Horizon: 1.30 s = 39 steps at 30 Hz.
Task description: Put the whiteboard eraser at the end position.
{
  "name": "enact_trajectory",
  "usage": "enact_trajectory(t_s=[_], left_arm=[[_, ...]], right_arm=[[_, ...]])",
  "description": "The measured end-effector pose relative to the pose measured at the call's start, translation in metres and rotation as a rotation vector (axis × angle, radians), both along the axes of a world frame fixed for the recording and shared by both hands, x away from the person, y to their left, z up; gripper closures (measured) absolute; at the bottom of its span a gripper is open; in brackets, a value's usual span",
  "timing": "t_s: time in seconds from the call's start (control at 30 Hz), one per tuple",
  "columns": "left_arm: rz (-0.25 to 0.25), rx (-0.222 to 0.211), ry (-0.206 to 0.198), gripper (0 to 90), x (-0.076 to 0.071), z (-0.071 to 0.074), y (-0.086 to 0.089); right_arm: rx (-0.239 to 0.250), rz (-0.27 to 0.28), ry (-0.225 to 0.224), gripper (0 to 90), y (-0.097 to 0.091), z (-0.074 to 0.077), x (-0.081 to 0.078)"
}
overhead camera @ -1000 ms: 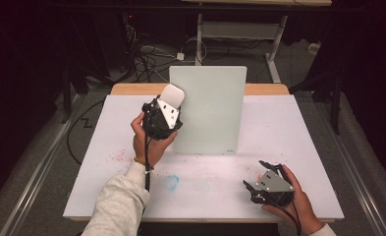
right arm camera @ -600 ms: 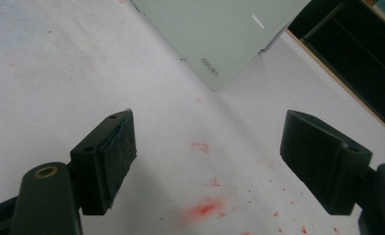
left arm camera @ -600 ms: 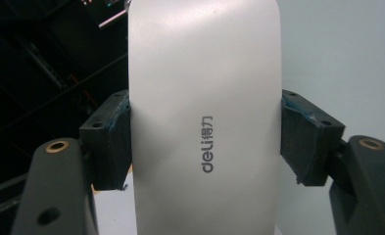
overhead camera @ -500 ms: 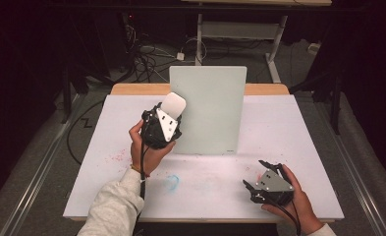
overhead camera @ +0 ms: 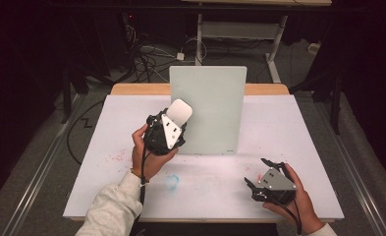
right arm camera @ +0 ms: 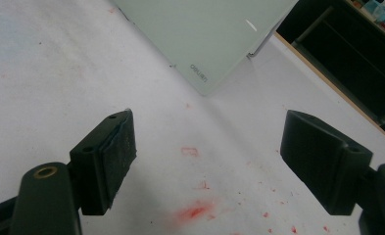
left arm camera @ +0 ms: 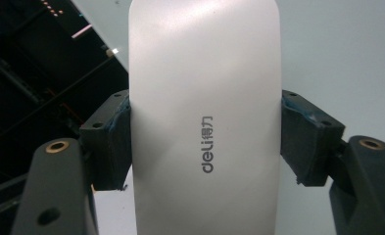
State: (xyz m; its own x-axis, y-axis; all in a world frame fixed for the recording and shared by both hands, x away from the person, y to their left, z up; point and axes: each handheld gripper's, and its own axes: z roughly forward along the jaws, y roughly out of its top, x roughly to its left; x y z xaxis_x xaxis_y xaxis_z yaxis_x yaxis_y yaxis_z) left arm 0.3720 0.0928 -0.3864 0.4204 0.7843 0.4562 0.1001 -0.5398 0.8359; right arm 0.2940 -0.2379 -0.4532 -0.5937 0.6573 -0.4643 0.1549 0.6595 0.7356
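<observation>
White paper covers the table (overhead camera: 298, 128), stained with red specks and a blue smudge (overhead camera: 171, 182), and dark floor with cables lies beyond the far edge. Held object: a white eraser block (left arm camera: 204, 117), rounded at the end, grey "deli" print on its face. My left gripper (overhead camera: 173, 123) is clenched on it, both pads pressed against its long sides, raised above the table at left of centre, just in front of the pale green board (overhead camera: 207, 110). That board stands upright at mid-table; its lower corner with a small logo appears in the right gripper view (right arm camera: 200, 34). My right gripper (overhead camera: 261, 173) rests low near the front right edge, jaws spread wide, nothing between them, red marks (right arm camera: 195, 211) on the paper beneath.
</observation>
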Motion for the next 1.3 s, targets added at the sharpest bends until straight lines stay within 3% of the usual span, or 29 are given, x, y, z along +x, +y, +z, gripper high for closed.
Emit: enact_trajectory(t_s=[0.17,0.23,0.57,0.77,1.3], left_arm=[[-0.044,0.019,0.02,28.8,-0.009,-0.003,-0.005],[-0.058,0.004,0.026,28.8,-0.014,-0.002,-0.005],[-0.101,0.017,0.054,28.7,-0.03,-0.008,-0.008],[-0.14,0.071,0.071,28.8,-0.042,-0.016,-0.016],[-0.245,0.14,0.139,28.8,-0.065,-0.029,-0.029]], right_arm=[[0.002,-0.001,-0.01,21.5,-0.002,0.001,0.0],[0.004,-0.006,-0.012,21.5,-0.002,0.001,-0.002],[0.004,-0.001,-0.029,21.3,-0.002,0.003,-0.003],[0.009,-0.009,-0.02,21.3,-0.002,0.003,-0.003],[0.007,-0.004,-0.022,21.3,-0.002,0.003,-0.004]])
